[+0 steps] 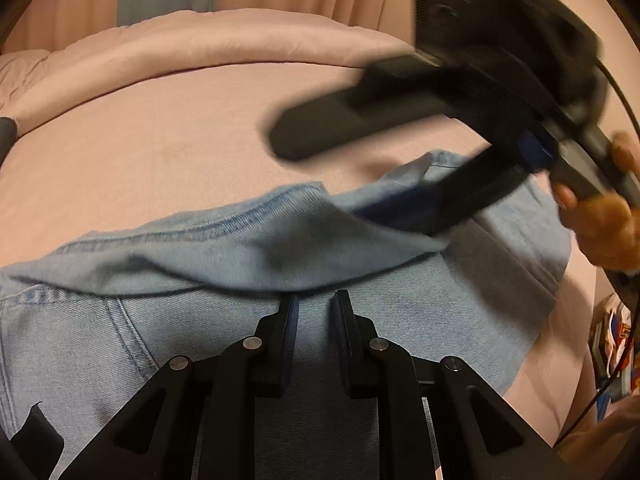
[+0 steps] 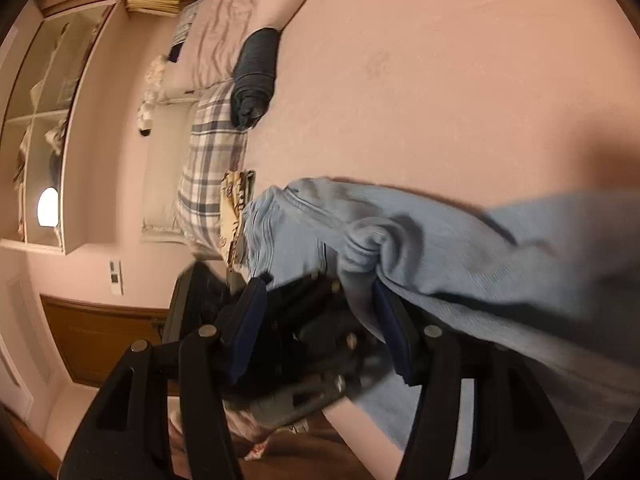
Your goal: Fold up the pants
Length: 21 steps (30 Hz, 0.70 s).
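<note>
- Light blue denim pants (image 1: 280, 248) spread across a pink bed sheet (image 1: 160, 140), with one layer folded over in a ridge across the middle of the left wrist view.
- Left gripper (image 1: 314, 304) low over the denim, jaws parted by a narrow gap, tips at the edge of the folded layer; nothing clearly pinched between them.
- Right gripper (image 1: 360, 176) blurred in the left wrist view, jaws spread wide, lower finger pressed into the fold of the pants (upper finger raised clear above the sheet).
- Hand (image 1: 608, 216) wrapped around the right gripper's handle at the right edge.
- Seen from the right wrist: bunched denim (image 2: 380, 240) draped against the right-hand finger of the right gripper (image 2: 320, 296), jaws wide apart.
- Beyond the pants: rolled dark garment (image 2: 254, 76), plaid pillow (image 2: 212, 160), and a white shelf unit (image 2: 52, 120) by the wall.
</note>
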Tool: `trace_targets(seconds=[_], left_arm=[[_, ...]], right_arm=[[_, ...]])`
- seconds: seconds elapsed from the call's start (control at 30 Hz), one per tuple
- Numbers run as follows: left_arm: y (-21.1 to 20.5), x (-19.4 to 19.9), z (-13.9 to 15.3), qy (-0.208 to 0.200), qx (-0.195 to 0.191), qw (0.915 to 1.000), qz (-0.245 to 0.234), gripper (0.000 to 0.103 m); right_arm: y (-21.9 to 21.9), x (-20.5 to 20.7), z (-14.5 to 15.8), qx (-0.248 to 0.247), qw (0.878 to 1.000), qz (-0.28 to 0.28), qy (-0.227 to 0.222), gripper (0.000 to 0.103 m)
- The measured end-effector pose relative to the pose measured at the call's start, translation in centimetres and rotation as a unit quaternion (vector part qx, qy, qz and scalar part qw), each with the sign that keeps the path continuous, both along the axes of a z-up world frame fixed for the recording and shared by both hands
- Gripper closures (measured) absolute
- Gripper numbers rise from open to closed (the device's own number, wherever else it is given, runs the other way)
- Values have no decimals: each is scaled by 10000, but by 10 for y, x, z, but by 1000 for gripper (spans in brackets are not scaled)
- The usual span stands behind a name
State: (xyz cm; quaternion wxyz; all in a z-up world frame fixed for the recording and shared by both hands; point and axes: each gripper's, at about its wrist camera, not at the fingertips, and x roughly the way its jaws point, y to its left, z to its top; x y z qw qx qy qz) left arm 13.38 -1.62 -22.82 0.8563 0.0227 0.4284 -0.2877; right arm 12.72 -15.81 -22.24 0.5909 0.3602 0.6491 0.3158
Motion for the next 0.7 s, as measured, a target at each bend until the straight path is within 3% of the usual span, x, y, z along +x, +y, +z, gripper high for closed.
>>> trace_targets(seconds=[0.07, 0.13, 0.17, 0.2, 0.23, 0.33, 0.47, 0.57, 0.7], left_arm=[[0, 0, 0, 0, -5, 10000, -1, 87], [1, 0, -1, 5, -14, 10000, -2, 87], [2, 0, -1, 12, -26, 10000, -2, 87], [2, -1, 0, 16, -35, 10000, -4, 87], [3, -1, 0, 20, -38, 10000, -5, 87], [3, -3, 0, 20, -20, 10000, -11, 87], [5, -5, -1, 54, -59, 10000, -17, 87], [8, -3, 2, 83, -39, 10000, -17, 87], [8, -1, 14, 355, 46, 9993, 51, 87]], right_arm=[[3, 10, -2, 65, 9998, -141, 87, 49], [6, 18, -3, -143, 9996, -222, 134, 62], [7, 22, -1, -289, 9994, -177, 70, 73], [8, 27, 3, -511, 9986, -130, -88, 91], [8, 32, 7, -620, 9977, -117, -256, 95], [4, 58, 21, -723, 9943, -133, -768, 96], [12, 83, 11, -1168, 9894, 101, -854, 97], [1, 105, 17, -1242, 9840, -241, -1258, 100], [-9, 115, 22, -1655, 9778, -266, -1258, 95]])
